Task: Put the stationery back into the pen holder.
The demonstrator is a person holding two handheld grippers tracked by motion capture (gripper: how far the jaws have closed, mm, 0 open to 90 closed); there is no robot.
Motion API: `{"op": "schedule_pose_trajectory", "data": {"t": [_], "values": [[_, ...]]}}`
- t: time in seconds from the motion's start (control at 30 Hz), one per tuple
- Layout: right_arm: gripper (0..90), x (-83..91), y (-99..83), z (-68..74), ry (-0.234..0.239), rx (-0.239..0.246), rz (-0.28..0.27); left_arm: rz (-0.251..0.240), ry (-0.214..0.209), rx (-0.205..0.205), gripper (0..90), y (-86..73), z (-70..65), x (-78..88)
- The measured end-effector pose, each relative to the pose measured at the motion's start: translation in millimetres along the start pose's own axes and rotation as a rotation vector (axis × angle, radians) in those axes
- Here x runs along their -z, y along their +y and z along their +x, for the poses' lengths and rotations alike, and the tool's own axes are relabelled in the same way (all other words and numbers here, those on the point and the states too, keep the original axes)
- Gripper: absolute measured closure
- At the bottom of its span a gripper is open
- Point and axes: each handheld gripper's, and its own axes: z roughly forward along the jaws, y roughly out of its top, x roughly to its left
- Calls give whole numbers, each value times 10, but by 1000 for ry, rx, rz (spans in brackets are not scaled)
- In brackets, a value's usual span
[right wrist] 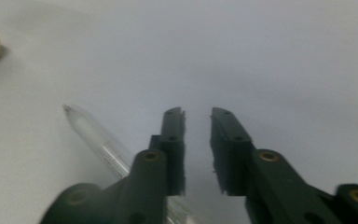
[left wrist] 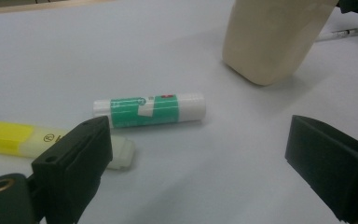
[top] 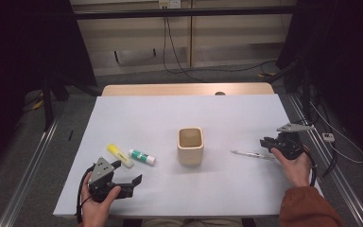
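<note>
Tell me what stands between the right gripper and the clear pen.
Nothing visible does. The right gripper sits right at the clear pen, which passes beside and under its left finger rather than between the jaws. The beige cup stands apart.

No text is legible; the glue stick (left wrist: 149, 110) label is too blurred.
</note>
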Motion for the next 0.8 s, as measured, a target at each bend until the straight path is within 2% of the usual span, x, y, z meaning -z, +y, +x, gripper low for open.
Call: {"op": "schedule_pose_trajectory", "data": {"t": [0.13,0.33,0.53,0.67,0.8], "values": [[900,-33,-8,33,-7,26,32,-5,0,0,72,4,-12,3],[900,-24,-36,3,-55,27,114,-4,-2,-2,72,4,-7,5],[900,-88,-84,-8,-32,45,189,-3,0,-2,72,3,-8,7],[900,-88,-81,1,-39,59,196,0,2,-2,72,3,-8,3],[893,-91,-84,4,-39,49,204,-2,1,-6,72,3,-9,6]]}}
